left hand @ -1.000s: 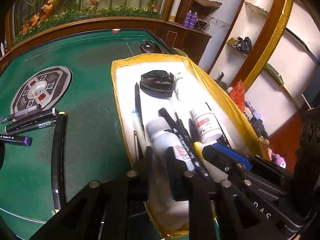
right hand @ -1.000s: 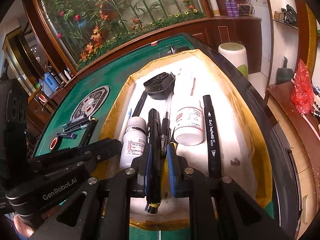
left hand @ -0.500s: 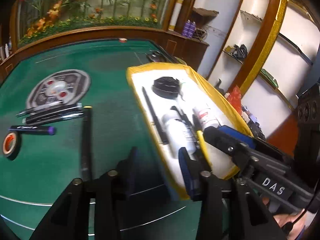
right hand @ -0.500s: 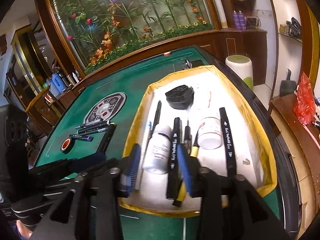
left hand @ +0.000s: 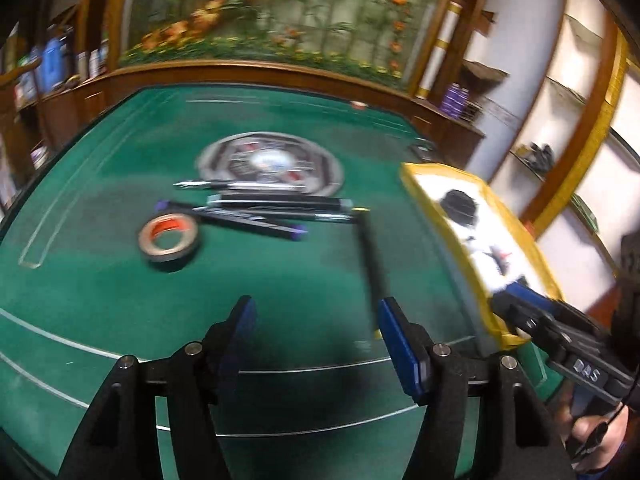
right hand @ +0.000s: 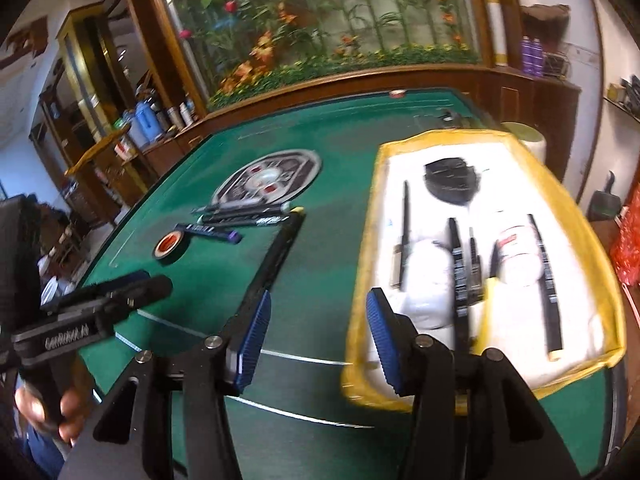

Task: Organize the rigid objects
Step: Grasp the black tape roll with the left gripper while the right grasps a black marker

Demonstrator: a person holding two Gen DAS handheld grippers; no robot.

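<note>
Slim matte-black markers and a glossy tape roll lie on green felt table; more pens and white bottles fill the yellow-rimmed tray, legible only from right wrist; left gripper and right gripper just opened, ribbed blue pads spread, nothing between.

I take the round grey-and-black emblem printed in the green felt tabletop as my mark. Beyond it, a curved brown wooden rail edges the felt. Behind that rail stands a glass-fronted panel of orange and red artificial flowers. Right of the emblem, off the table, I see a white cylinder with a pale green top, perhaps a bin. Left of the emblem, wooden shelves hold blurred bottles.
</note>
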